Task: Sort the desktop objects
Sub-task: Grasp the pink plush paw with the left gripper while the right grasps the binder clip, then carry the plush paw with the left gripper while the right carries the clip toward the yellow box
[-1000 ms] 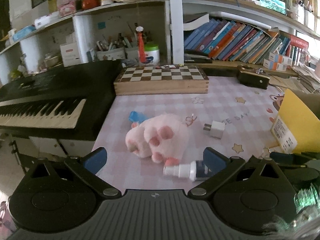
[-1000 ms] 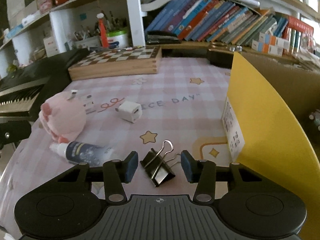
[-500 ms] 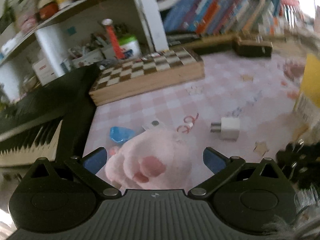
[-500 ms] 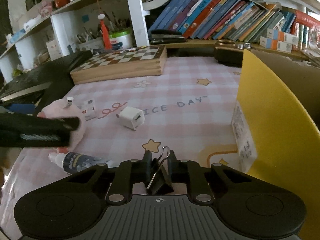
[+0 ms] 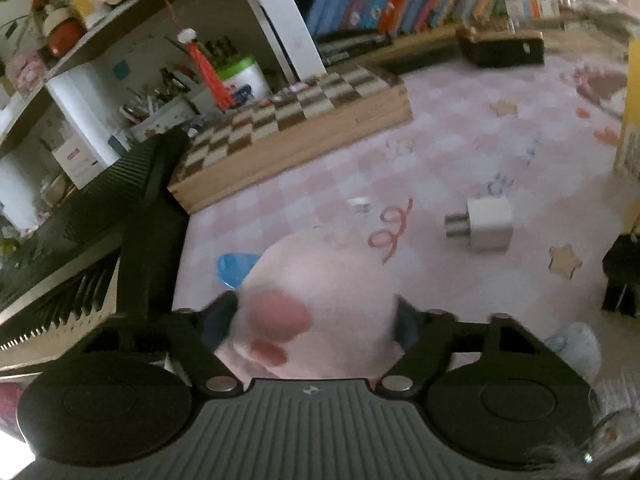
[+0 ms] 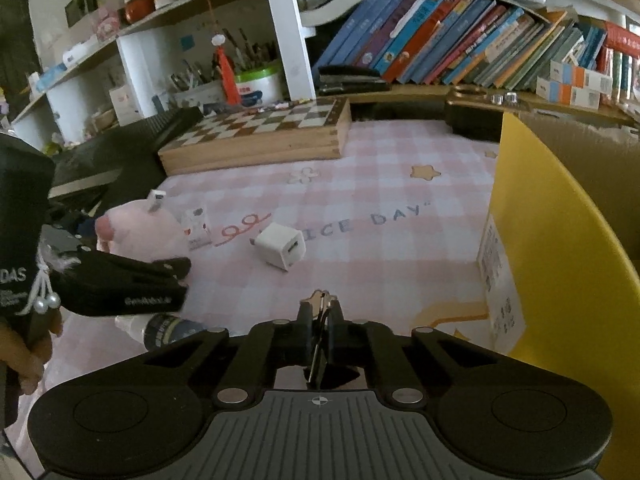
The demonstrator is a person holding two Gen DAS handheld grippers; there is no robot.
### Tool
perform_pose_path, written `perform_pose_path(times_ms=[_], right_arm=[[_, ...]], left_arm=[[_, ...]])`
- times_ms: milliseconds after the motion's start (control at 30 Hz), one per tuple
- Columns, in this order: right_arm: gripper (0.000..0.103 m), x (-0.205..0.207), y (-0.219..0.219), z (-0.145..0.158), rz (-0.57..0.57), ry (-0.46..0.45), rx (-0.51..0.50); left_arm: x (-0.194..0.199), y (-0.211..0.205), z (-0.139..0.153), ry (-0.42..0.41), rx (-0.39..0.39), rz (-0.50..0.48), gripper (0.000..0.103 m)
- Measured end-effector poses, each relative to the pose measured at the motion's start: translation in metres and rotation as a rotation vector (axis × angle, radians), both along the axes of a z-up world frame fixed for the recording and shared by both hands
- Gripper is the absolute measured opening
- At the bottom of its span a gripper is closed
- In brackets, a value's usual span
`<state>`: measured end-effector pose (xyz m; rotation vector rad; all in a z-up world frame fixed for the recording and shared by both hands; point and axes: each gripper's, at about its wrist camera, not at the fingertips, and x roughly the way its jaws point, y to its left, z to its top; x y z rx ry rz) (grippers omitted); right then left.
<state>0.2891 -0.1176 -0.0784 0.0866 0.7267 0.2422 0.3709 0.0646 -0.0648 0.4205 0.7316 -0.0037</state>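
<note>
Two grippers work over a pink checked tablecloth (image 5: 460, 152). From the left wrist, the left gripper (image 5: 316, 316) has its jaws on either side of a pink plush paw (image 5: 320, 300); they have just been closing, and the pads now press against the toy's sides, which bulge between them. A blue object (image 5: 234, 266) lies just behind the toy on the left. A white charger plug (image 5: 486, 224) lies on the cloth to the right, well apart from the toy. A wooden chessboard box (image 5: 296, 128) sits farther back, beside a black keyboard (image 5: 100, 216) on the left.

From the right wrist, the right gripper (image 6: 319, 316) has its jaws drawn together, clamped on a black binder clip (image 6: 318, 332), whose metal handle sticks up just past the fingertips. The charger plug (image 6: 281, 246) lies on the cloth ahead. To the left, the left gripper (image 6: 168, 276) reaches over the plush paw (image 6: 140, 230), with a small spray bottle (image 6: 160, 326) lying beneath it. A yellow box (image 6: 560, 248) stands along the right side. Books (image 6: 460, 40) fill the shelf behind.
</note>
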Motion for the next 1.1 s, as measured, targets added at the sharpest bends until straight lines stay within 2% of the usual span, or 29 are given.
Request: perform_pose_path(times_ms=[233, 400, 733, 1100], right_arm=[[0.007, -0.005, -0.001, 0.012, 0.0, -0.038, -0.006], [0.007, -0.012, -0.001, 0.019, 0.002, -0.051, -0.004], [0.007, -0.04, 0.003, 0.038, 0.07, -0.052, 0.0], [0.007, -0.094, 0.006, 0.053, 0.141, -0.013, 0.002]], left_arm=[[-0.024, 0.016, 0.039, -0.107, -0.161, 0.062, 0.066], [-0.051, 0.027, 0.064, -0.15, -0.267, 0.079, 0.066], [-0.114, 0.04, 0.083, -0.153, -0.397, 0.107, 0.066], [-0.178, 0.044, 0.086, -0.119, -0.471, 0.111, 0.067]])
